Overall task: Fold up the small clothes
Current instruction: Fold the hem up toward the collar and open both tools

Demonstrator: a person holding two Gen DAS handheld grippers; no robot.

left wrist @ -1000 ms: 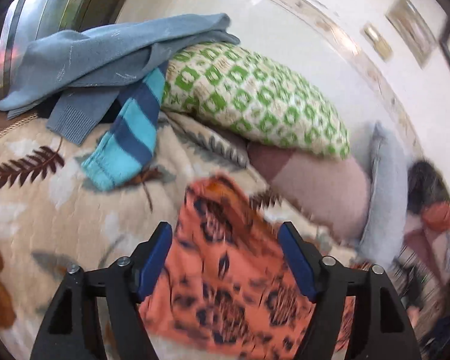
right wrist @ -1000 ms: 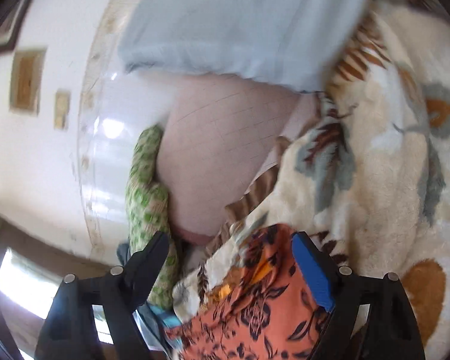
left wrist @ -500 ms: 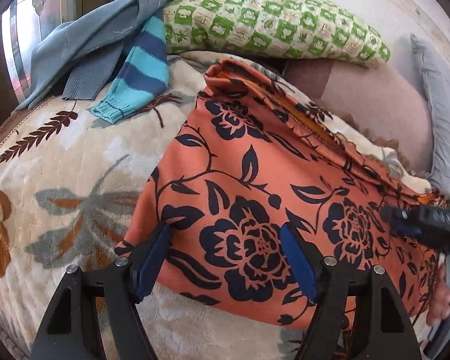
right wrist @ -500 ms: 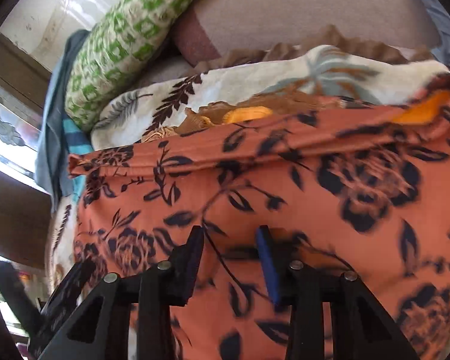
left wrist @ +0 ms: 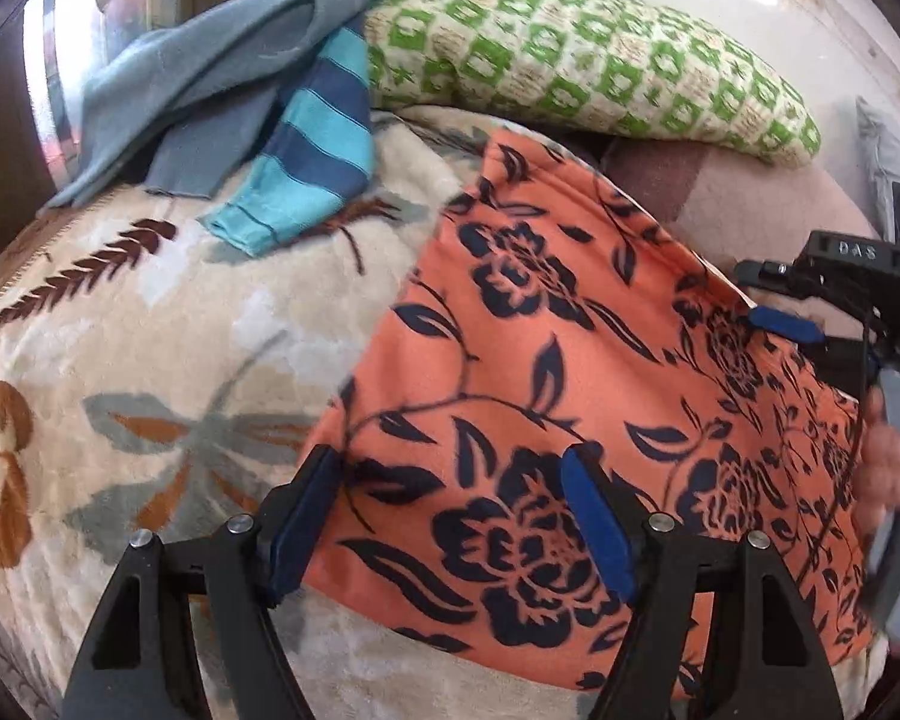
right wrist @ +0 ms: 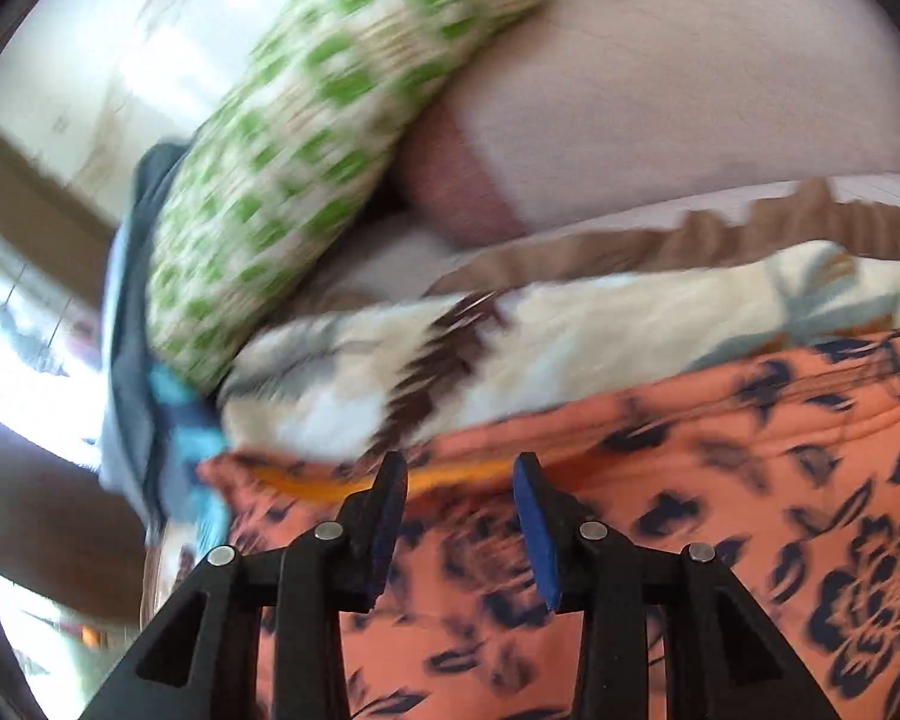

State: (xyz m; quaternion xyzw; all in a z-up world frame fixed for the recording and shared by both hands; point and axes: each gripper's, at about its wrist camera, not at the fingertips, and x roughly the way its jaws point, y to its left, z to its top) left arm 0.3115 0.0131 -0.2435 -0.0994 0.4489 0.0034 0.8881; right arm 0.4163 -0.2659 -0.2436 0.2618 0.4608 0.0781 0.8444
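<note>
Left wrist view shows the cream leaf-print plush blanket [left wrist: 168, 324] bearing a thin, limp orange black-flowered garment [left wrist: 546, 396], best pinched at hem corners, with left tool [left wrist: 450, 516] gaping over its edge, right tool [right wrist: 459, 516] half-closed, gripping nothing.

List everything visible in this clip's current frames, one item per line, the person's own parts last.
Orange garment with dark floral print: one, spread on the blanket.
Cream leaf-print fleece blanket: one, under everything.
Green-and-cream checked pillow: one, behind the garment.
Pinkish pillow: one, beside the checked one.
Grey-blue knit top: one, far left heap.
Turquoise-navy striped garment: one, under that top.
Left tool: open, over the orange garment's near corner.
Right tool: at its far hem.
Hand: gripping the right tool's handle.
</note>
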